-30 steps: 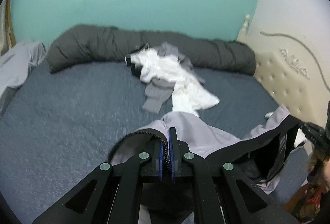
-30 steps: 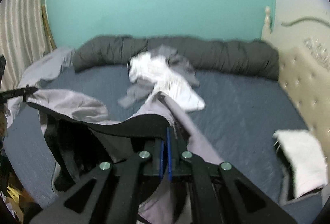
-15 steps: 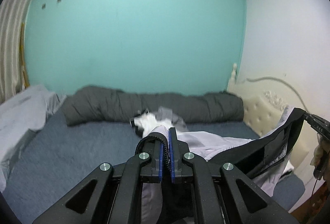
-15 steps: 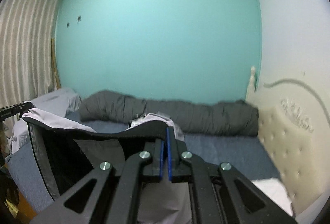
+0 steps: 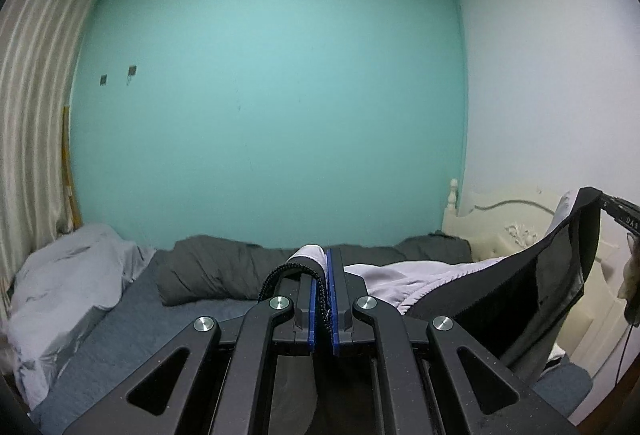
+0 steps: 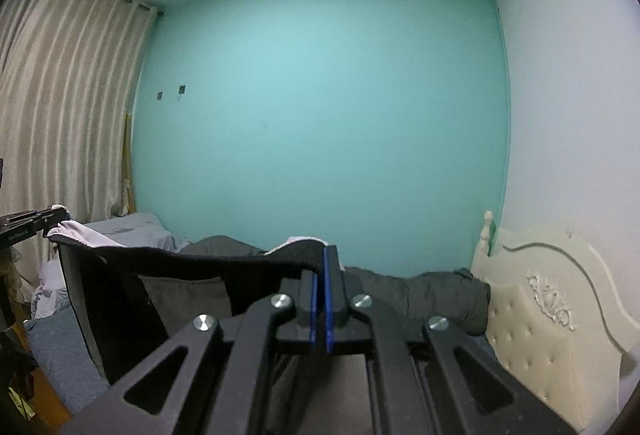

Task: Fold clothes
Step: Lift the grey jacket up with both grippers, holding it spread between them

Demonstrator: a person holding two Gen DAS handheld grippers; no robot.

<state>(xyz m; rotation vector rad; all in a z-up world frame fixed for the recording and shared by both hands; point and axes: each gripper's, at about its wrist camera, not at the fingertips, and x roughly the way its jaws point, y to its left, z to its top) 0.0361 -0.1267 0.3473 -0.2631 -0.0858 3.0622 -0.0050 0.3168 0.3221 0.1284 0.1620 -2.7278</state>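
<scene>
A light grey garment (image 5: pixel 404 277) with a black lining and a black zip edge hangs stretched between both grippers, high above the bed. My left gripper (image 5: pixel 325 267) is shut on one corner, where the zip edge loops out of the pads. My right gripper (image 6: pixel 321 263) is shut on the other corner, and the black lining (image 6: pixel 192 275) sags away to the left of it. Each view shows the other gripper at its edge: the right gripper (image 5: pixel 618 211) at far right, the left gripper (image 6: pixel 32 221) at far left. The clothes pile on the bed is hidden behind the grippers.
A dark grey rolled duvet (image 5: pixel 216 275) lies along the teal wall (image 5: pixel 264 115) on the blue bed (image 5: pixel 132 323). A pale grey pillow (image 5: pixel 60 283) is at the left, striped curtains (image 6: pixel 68 107) behind it. A cream padded headboard (image 6: pixel 540 319) stands at the right.
Both grippers rose steeply with the garment and tilted up towards level. The bed and the white and grey clothes pile dropped out of sight; wall and ceiling now fill both views.
</scene>
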